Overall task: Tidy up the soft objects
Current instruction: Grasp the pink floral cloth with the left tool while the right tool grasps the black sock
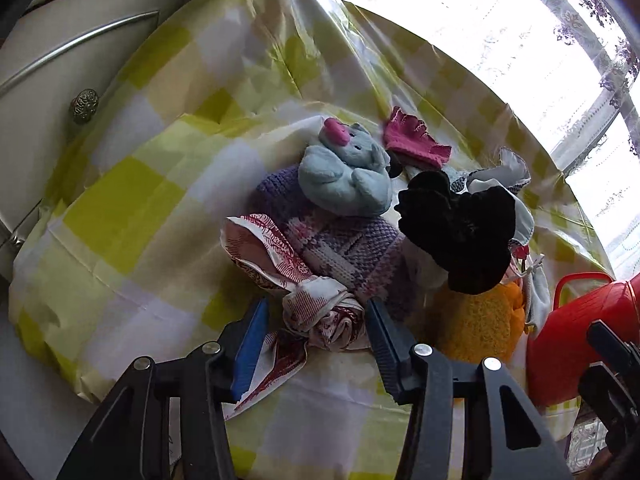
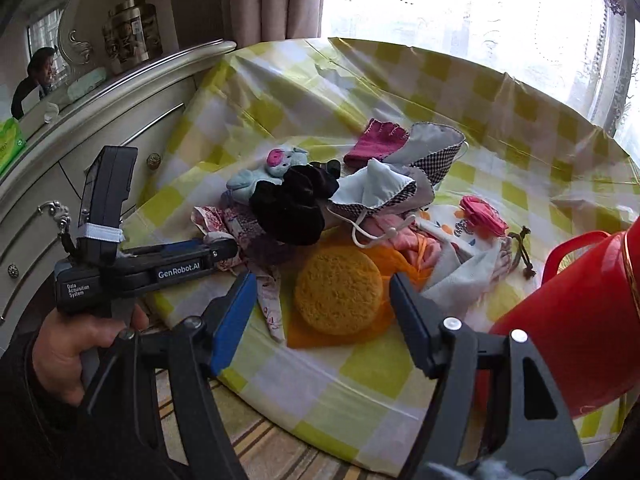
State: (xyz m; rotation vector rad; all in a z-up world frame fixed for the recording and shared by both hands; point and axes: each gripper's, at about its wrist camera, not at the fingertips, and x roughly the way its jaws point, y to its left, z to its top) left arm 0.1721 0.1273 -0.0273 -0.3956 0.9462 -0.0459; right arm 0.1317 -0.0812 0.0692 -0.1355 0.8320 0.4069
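Observation:
A heap of soft things lies on the yellow-checked tablecloth (image 1: 120, 208). My left gripper (image 1: 318, 308) is open, its jaws on either side of a knotted red-and-white patterned cloth (image 1: 328, 312); the blue pad stands clear of the cloth. Behind it are a purple knitted piece (image 1: 340, 248), a pale blue plush toy (image 1: 344, 176) and a black velvet scrunchie (image 1: 460, 224). My right gripper (image 2: 320, 288) is open over a round yellow sponge pad (image 2: 338, 294), not touching it. The left gripper (image 2: 224, 252) shows in the right wrist view, held by a hand.
A red jug (image 2: 580, 320) with a handle stands close on the right. A pink glove (image 2: 376, 142), cloth masks (image 2: 400, 184) and small pink pieces (image 2: 480, 212) fill the pile's far side. A cream dresser (image 2: 100, 140) borders the table on the left; a bright window lies behind.

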